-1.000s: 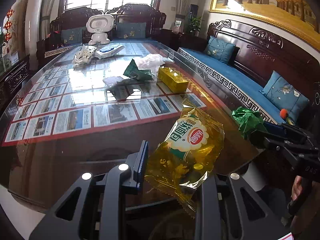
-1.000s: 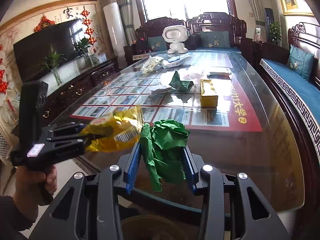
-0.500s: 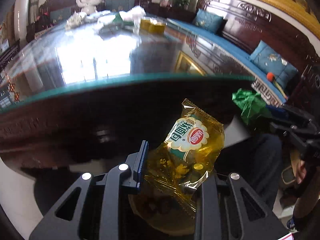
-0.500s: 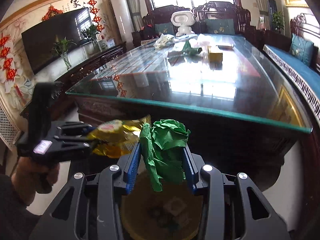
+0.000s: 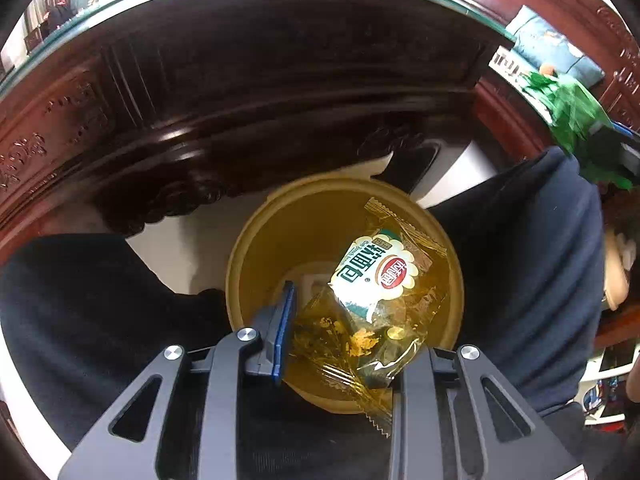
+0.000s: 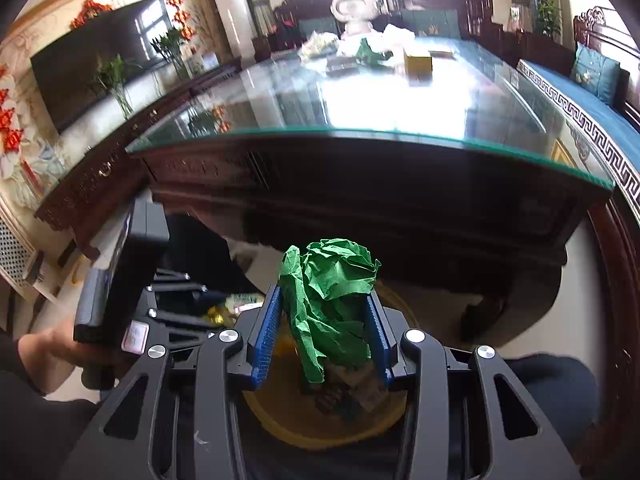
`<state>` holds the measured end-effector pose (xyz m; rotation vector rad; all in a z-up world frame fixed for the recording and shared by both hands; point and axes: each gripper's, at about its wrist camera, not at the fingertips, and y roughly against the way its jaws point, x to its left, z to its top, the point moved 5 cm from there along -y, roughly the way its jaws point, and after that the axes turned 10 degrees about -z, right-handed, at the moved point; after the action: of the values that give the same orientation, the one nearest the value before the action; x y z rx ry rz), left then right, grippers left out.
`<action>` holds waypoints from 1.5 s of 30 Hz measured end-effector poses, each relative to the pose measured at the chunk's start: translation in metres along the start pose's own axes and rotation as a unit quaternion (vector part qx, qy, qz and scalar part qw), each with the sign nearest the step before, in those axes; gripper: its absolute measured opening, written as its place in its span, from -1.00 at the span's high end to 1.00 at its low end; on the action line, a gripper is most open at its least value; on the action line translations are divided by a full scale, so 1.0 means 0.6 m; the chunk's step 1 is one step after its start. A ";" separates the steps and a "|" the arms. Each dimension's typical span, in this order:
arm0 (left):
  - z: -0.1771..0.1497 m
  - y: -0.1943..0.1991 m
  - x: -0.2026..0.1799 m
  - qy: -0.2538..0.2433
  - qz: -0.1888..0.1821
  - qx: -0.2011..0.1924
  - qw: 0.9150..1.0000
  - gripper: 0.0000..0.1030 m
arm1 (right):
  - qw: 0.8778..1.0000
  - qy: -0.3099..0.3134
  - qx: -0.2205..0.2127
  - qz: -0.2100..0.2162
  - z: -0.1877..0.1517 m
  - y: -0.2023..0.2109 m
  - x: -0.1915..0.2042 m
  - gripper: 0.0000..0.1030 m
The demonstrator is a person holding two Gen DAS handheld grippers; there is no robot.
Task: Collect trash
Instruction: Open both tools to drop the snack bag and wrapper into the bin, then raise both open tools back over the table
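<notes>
A yellow snack wrapper (image 5: 376, 292) hangs over the mouth of a round yellow bin (image 5: 248, 248) on the floor, and my left gripper (image 5: 344, 340) is shut on the wrapper's lower part. The wrapper hides its right finger. My right gripper (image 6: 322, 320) is shut on a crumpled green paper ball (image 6: 328, 300), held above the same bin (image 6: 280, 420), which has scraps at its bottom. In the right wrist view the left gripper (image 6: 180, 304) sits lower left in a hand. The green paper (image 5: 576, 120) shows at the left wrist view's right edge.
The glass-topped dark wood table (image 6: 360, 136) stands just beyond the bin, its carved apron (image 5: 200, 120) close. A person's dark-trousered legs (image 5: 520, 260) flank the bin. Far along the table lie more green paper (image 6: 370, 54), a yellow box (image 6: 418, 62) and a white toy robot (image 6: 354, 12).
Both grippers came off the tabletop and sank below its edge, tilting downward. The yellow bin on the floor now sits under the wrapper and the green paper. Both grips are unchanged.
</notes>
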<state>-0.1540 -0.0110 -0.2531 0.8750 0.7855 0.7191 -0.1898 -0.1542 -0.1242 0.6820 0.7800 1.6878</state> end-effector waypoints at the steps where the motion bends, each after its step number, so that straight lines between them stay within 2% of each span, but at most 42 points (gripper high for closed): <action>1: -0.006 -0.009 -0.001 0.004 0.001 0.005 1.000 0.39 | 1.000 0.001 0.008 -0.001 -0.007 -0.004 0.000 0.22; 2: -0.009 -0.015 0.001 0.006 0.002 0.010 1.000 0.34 | 1.000 0.004 0.018 -0.001 -0.015 -0.009 0.000 0.23; 4: -0.014 -0.027 0.000 0.006 -0.005 0.023 1.000 0.08 | 1.000 0.004 0.028 -0.003 -0.028 -0.015 -0.002 0.23; 5: -0.016 -0.030 0.000 0.008 -0.006 0.025 1.000 -0.18 | 0.999 0.003 0.034 -0.003 -0.032 -0.019 -0.003 0.23; 6: -0.016 -0.034 0.000 0.008 -0.003 0.027 1.000 -0.30 | 0.999 0.002 0.038 -0.002 -0.036 -0.024 -0.006 0.23; 19: -0.007 -0.053 -0.001 -0.002 0.011 0.048 0.999 -0.34 | 0.997 0.012 0.075 0.012 -0.056 -0.062 0.001 0.22; 27: -0.003 -0.042 0.011 0.000 0.027 0.038 0.999 -0.41 | 0.995 0.019 0.097 0.019 -0.064 -0.079 0.011 0.21; 32: 0.001 -0.026 0.020 -0.001 0.038 0.028 0.999 -0.45 | 0.993 0.020 0.109 0.031 -0.069 -0.086 0.017 0.04; 40: 0.006 -0.020 0.025 0.003 0.044 0.023 0.999 -0.47 | 0.991 0.029 0.122 0.035 -0.074 -0.097 0.021 -0.08; 45: 0.009 -0.016 0.026 0.004 0.043 0.020 0.999 -0.47 | 0.992 0.026 0.119 0.033 -0.070 -0.098 0.018 -0.08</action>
<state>-0.1395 -0.0050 -0.2634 0.9462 0.7751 0.7853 -0.1902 -0.1393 -0.1958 0.8370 1.0165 1.6937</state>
